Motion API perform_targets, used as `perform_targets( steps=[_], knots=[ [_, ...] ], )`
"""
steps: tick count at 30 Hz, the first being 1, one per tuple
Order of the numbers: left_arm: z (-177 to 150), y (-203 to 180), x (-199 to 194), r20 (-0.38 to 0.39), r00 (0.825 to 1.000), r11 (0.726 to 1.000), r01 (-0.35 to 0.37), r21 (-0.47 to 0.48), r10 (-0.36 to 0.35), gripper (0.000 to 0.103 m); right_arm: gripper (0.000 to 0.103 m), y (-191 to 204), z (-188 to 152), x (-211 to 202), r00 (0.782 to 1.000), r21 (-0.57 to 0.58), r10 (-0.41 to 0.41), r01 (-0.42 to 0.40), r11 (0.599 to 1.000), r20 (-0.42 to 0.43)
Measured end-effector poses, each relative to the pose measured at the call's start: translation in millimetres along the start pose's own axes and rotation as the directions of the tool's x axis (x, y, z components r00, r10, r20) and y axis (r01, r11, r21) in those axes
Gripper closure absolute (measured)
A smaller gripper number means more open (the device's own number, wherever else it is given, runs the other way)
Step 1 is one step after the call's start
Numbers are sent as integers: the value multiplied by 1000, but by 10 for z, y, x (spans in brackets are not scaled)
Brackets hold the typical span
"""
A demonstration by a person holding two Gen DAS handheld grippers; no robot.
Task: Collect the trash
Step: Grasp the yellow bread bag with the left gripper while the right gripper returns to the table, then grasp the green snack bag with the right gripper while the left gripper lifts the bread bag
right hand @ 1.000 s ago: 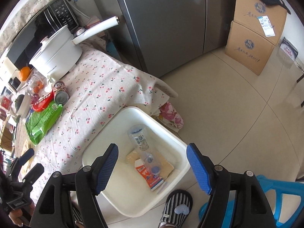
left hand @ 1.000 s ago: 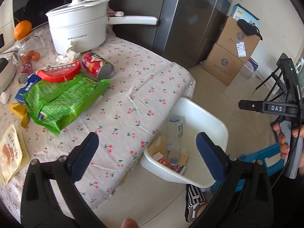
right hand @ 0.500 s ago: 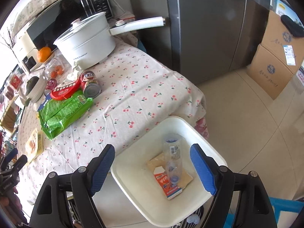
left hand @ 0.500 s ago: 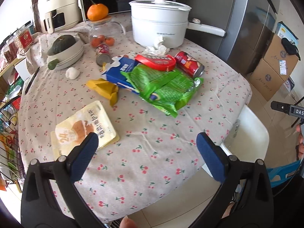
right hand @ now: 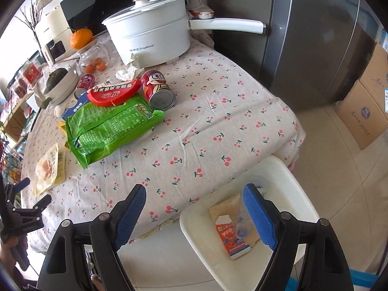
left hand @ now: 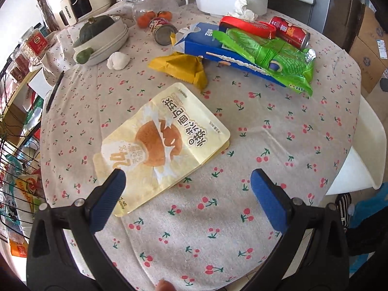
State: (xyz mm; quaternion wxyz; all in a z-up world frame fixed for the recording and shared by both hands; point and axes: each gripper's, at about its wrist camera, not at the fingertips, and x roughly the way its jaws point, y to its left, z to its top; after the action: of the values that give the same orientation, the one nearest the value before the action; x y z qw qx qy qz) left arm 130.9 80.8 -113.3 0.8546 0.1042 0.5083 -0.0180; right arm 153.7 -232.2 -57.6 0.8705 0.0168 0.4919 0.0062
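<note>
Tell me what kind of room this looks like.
Most likely a home kitchen or dining corner. A microwave and a tall steel fridge stand behind a table with a cherry-print cloth, which holds a white electric pot and scattered snack wrappers.

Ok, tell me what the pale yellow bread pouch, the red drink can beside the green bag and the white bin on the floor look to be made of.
Pale yellow bread pouch: likely thin plastic film, matte; it lies flat, edges slightly lifted.
Red drink can: metal, printed glossy wall, bare silvery end.
White bin: looks like moulded plastic, smooth with a soft sheen and rounded rim.
</note>
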Motion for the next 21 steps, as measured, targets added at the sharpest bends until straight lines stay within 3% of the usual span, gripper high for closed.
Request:
perform_targets(
  steps=[4,7,11,20,21],
  knots=[
    [74,-71,144,-11,1000,1000,2,-15,-2,2,19,92,14,78,1000,-7,-6,6,1000,-14],
    [125,-105,193,-8,1000,999,22,-34,-22,14,19,145,26,118,1000,-8,-5,5,1000,-20],
    [160,-110,203,-3,999,997,39,-63,-40,36,19,229,50,151,1000,-13,5,-5,1000,-22],
    [178,-106,126,32,999,999,8,-54,-6,91,19,485,113,229,999,-46,27,-28,999,-28],
    [188,-87,99,42,999,998,8,-58,-5,94,19,512,120,237,999,-48,31,-32,998,-28]
  ],
)
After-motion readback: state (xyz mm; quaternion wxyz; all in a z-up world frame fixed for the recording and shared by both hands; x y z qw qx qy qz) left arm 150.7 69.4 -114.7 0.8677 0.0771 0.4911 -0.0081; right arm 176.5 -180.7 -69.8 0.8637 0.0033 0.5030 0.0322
